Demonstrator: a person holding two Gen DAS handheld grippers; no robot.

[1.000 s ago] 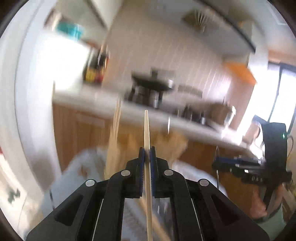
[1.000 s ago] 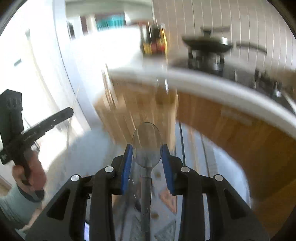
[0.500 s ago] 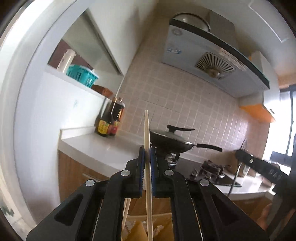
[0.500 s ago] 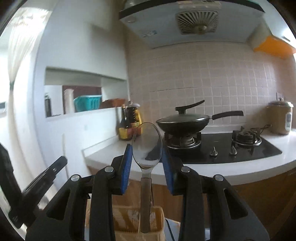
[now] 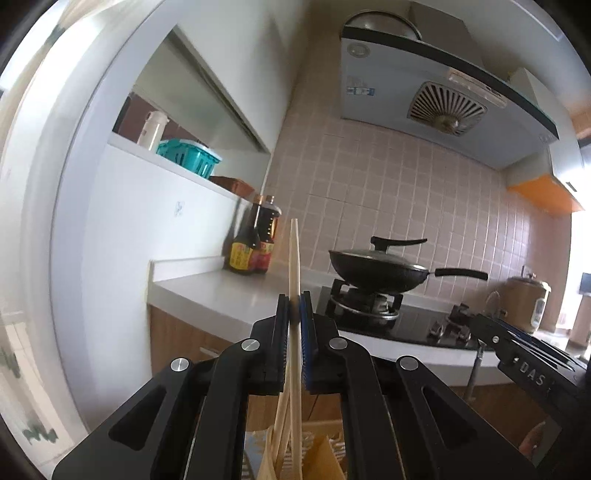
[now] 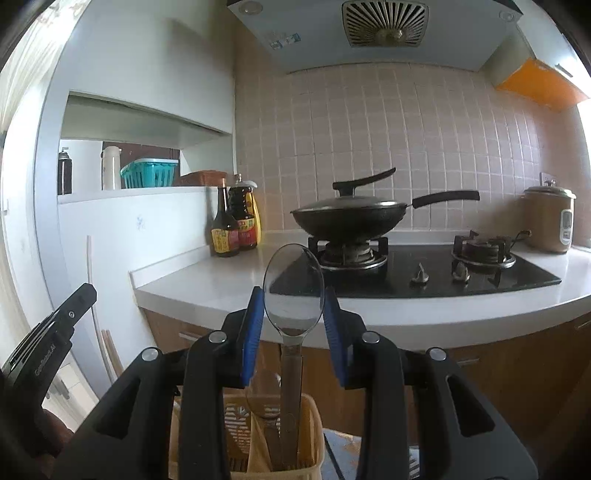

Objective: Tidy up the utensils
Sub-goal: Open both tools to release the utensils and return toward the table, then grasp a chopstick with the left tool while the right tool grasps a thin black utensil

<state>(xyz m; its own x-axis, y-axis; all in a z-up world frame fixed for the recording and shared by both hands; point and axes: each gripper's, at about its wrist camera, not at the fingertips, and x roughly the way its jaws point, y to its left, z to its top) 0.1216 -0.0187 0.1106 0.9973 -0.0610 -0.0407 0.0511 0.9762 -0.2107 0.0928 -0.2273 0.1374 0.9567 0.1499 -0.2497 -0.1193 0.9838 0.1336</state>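
My left gripper [image 5: 294, 310] is shut on a pale wooden chopstick [image 5: 294, 258] that stands upright; its lower end reaches down into a beige slotted utensil holder [image 5: 325, 458], where another chopstick [image 5: 277, 435] leans. My right gripper [image 6: 293, 310] is shut on the bowl of a metal spoon [image 6: 293, 291], held upright with its handle down in the same beige holder [image 6: 314, 424]. The left gripper also shows at the left edge of the right wrist view [image 6: 55, 332], and the right gripper at the right edge of the left wrist view [image 5: 524, 358].
A white counter [image 6: 207, 277] carries sauce bottles [image 6: 234, 221], a black stove [image 6: 424, 273] with a lidded wok [image 6: 347, 216], and a rice cooker [image 6: 548, 218]. A range hood [image 6: 384, 29] hangs above. A wall niche holds a teal basket [image 6: 147, 173].
Both views swung up from the blurred floor and cabinets to level on the kitchen wall and have steadied. Each gripper has kept its grip on its utensil.
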